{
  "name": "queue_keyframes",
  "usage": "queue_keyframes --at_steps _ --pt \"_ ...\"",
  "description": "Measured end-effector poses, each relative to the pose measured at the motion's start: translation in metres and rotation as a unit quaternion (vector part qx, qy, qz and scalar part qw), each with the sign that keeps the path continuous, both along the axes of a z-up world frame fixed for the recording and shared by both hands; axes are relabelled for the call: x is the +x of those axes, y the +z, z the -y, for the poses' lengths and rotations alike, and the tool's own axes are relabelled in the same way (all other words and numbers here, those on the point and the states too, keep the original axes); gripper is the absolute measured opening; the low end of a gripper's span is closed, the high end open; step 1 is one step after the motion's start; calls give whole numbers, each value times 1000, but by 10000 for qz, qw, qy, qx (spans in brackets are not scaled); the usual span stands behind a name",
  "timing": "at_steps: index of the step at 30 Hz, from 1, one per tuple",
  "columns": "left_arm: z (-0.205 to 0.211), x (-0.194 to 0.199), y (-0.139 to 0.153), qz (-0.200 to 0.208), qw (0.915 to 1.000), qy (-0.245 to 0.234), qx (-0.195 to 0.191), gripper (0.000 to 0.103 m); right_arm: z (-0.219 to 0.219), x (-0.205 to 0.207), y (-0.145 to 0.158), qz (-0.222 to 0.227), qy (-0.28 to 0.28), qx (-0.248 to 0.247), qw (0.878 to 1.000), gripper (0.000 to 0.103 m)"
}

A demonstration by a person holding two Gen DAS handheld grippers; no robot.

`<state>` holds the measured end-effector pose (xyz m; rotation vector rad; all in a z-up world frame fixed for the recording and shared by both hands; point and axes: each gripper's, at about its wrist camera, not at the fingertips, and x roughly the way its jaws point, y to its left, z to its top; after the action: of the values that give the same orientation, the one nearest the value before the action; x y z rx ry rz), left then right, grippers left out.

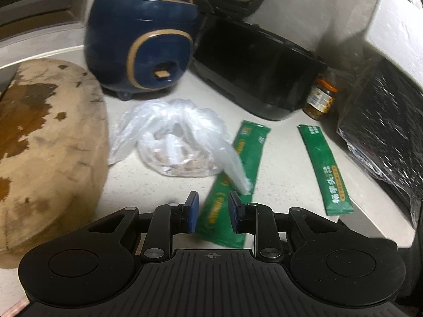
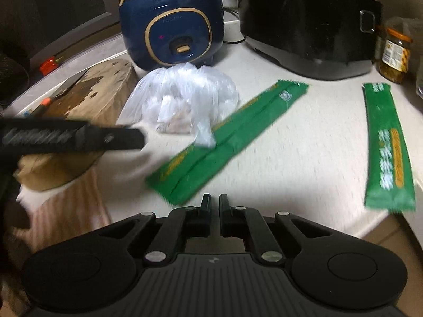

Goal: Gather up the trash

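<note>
A crumpled clear plastic bag [image 1: 171, 137] lies on the white counter, its tail draped over a long green wrapper [image 1: 235, 179]. A second green wrapper [image 1: 326, 169] lies to the right. My left gripper [image 1: 212, 208] is open, its blue pads just above the near end of the first green wrapper, holding nothing. In the right wrist view the bag [image 2: 185, 97], the first wrapper [image 2: 227, 137] and the second wrapper [image 2: 388, 145] show too. My right gripper [image 2: 215, 206] is nearly closed and empty, just short of the first wrapper. The left gripper's body [image 2: 71, 137] shows at left.
A round wooden chopping block [image 1: 45, 142] stands at left. A navy rice cooker [image 1: 142, 45], a black appliance [image 1: 259, 71] and a jar [image 1: 321, 97] stand behind. A foil-wrapped black box [image 1: 383, 132] is at right. The counter edge [image 2: 391, 224] runs at lower right.
</note>
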<state>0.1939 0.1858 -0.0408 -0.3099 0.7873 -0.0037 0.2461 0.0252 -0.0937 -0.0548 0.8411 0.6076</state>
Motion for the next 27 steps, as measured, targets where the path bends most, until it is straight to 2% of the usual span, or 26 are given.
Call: queue_keyframes --at_steps 5,7,9,10,15,21,24,27 --pt "9 3 3 60 9999 -134 13 28 10 -13 11 195 -17 48 9998 8" --pt "10 1 5 70 9998 -189 62 28 11 -12 17 429 -112 2 9990 17" --pt "9 -1 6 89 9997 -186 116 28 13 -5 20 534 -319 72 9980 41" --pt "8 -3 7 108 9997 -166 145 28 13 1 21 551 -420 157 9975 44" --pt "-3 -11 8 170 9998 -82 106 28 -4 45 24 809 -853 12 9931 45" --pt "-17 -16 6 184 9998 45 -35 28 -47 86 14 1263 -426 -807 9878 43" --pt "-26 -18 3 178 9996 182 -116 28 -49 89 8 1029 -194 -873 9907 36" --pt "-35 -17 -2 99 9991 364 -185 28 -39 69 8 1092 -87 -887 9900 35"
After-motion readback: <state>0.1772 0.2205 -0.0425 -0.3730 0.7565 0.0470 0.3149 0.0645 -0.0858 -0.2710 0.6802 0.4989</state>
